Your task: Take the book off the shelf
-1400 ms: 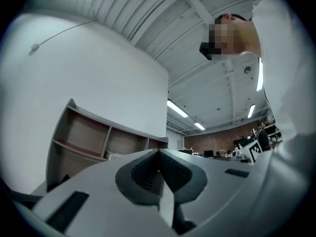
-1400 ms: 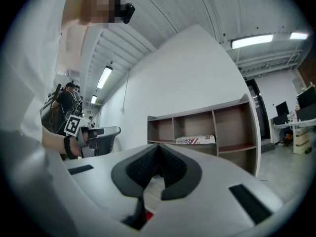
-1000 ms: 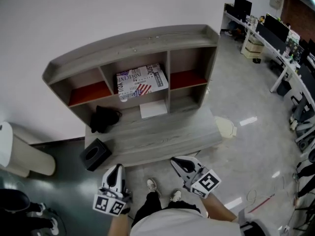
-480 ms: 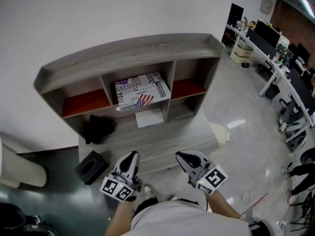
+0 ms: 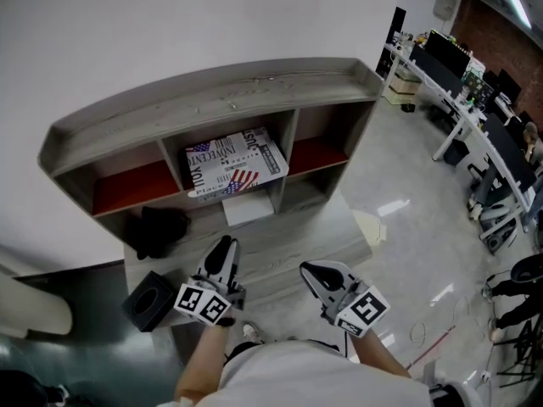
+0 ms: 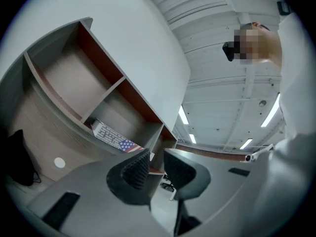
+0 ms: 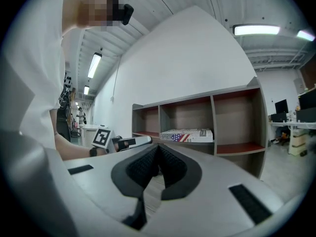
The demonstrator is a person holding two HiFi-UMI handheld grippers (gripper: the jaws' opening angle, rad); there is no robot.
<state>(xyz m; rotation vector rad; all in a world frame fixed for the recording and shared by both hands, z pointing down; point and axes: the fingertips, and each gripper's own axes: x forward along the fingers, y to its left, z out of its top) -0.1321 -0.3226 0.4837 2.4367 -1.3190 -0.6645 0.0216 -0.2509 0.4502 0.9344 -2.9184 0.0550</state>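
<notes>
A book (image 5: 236, 164) with black print and a flag on its cover lies flat in the middle compartment of the grey shelf (image 5: 212, 100). It also shows in the left gripper view, book (image 6: 111, 136), and in the right gripper view, book (image 7: 187, 134). My left gripper (image 5: 225, 246) hovers over the desk in front of the shelf, well short of the book. Its jaws (image 6: 157, 154) are opening with a narrow gap and nothing between them. My right gripper (image 5: 310, 271) is beside it, its pads (image 7: 158, 149) touching at the tips and empty.
The shelf stands on a grey desk (image 5: 297, 240). A black cloth (image 5: 157, 230) lies at the shelf's lower left, a black tissue box (image 5: 146, 299) at the desk's left corner, and a white sheet (image 5: 246, 208) under the book's compartment. Office desks with monitors (image 5: 475, 83) line the right.
Both grippers have moved forward from near the person's feet to over the desk, towards the shelf. The left one has advanced more.
</notes>
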